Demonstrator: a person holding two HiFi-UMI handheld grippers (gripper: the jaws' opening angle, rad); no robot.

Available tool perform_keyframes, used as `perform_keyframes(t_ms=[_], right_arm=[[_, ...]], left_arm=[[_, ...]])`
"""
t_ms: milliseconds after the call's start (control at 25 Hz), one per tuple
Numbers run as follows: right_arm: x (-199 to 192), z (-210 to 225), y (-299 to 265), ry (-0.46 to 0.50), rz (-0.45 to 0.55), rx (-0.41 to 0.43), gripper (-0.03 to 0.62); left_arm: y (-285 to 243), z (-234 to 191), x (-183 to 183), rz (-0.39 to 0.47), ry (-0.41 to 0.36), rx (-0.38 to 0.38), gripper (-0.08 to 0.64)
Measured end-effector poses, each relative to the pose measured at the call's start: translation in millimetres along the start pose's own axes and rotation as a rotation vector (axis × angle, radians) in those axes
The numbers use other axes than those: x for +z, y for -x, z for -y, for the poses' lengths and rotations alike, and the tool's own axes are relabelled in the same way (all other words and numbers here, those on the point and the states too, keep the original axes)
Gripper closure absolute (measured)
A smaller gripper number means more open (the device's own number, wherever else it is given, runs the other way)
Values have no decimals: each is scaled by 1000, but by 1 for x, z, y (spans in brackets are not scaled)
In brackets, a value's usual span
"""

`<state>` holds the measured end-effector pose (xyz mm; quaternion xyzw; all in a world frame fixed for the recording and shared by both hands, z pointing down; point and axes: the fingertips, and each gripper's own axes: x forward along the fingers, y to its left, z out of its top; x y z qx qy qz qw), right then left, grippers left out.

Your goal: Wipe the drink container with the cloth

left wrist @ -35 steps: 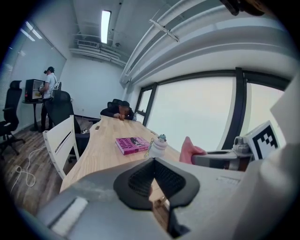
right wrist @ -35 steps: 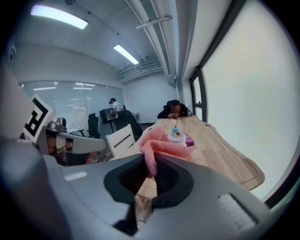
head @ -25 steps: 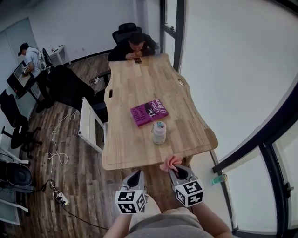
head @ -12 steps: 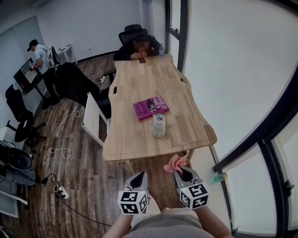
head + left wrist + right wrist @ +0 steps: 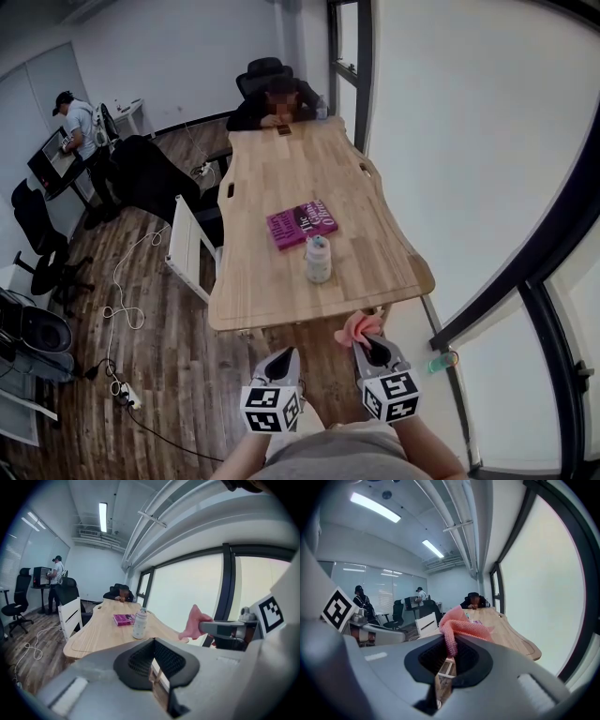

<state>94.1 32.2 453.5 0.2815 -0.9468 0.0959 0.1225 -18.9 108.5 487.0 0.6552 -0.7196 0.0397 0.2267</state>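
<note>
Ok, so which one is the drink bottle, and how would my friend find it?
Look at the long wooden table in the middle of the room. Near its closer end lies a flat purple-pink book, and the bottle stands right beside it, on the near side. It is the only upright thing at that end, pale and rounded.

One wooden table (image 5: 281, 178) carries one drink bottle (image 5: 319, 260) and one magenta book (image 5: 301, 223). There is one pink cloth (image 5: 360, 326). Two grippers show: the left gripper (image 5: 278, 360) and the right gripper (image 5: 369, 348). One white chair (image 5: 187, 246) stands beside the table. Two people are in the room: one seated person (image 5: 279, 98) and one standing person (image 5: 77, 122).
</note>
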Motion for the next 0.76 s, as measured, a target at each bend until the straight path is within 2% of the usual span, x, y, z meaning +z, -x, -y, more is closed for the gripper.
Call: perform_keyframes(t_ms=[760], right_arm=[[1,5,-6,-10,2,5,574]], left_arm=[[-7,0,5,6,6,1,557]])
